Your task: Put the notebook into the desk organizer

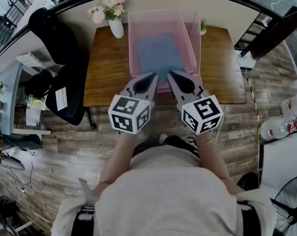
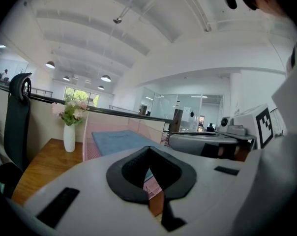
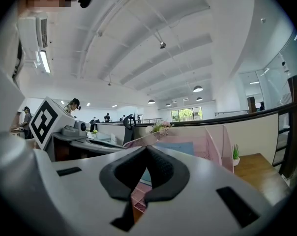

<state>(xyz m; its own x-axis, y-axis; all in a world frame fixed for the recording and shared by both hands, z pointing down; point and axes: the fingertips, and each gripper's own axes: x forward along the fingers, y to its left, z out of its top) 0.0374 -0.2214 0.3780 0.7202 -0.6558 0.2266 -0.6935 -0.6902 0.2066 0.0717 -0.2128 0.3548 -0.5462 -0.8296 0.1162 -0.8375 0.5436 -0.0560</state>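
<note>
Head view, left to right: a vase of flowers [image 1: 116, 27] stands at the tabletop's [image 1: 104, 73] far left corner, clear of any path.

Left gripper [image 1: 151, 78] hangs over the near edge, just left of centre. Its own view shows the jaws pressed together with nothing between them.

Desk organizer [image 1: 131, 33] sits mid-table, running from the near edge toward the far edge. The notebook [image 1: 158, 53] already lies flat on its floor, in the wide left compartment. Its long axis appears to run near-to-far, straight ahead of both grippers.

Right gripper [image 1: 174, 77] is just beside the left one, at the organizer's near wall — jaws likewise closed and empty.

A small plant [image 1: 203, 26] stands beyond the organizer's right wall.

Judgement: placement looks complete. Neither gripper is clearly nearer the notebook; the left lines up slightly better with its compartment. Open room lies behind, off the near edge — the organizer's walls close in the sides.
</note>
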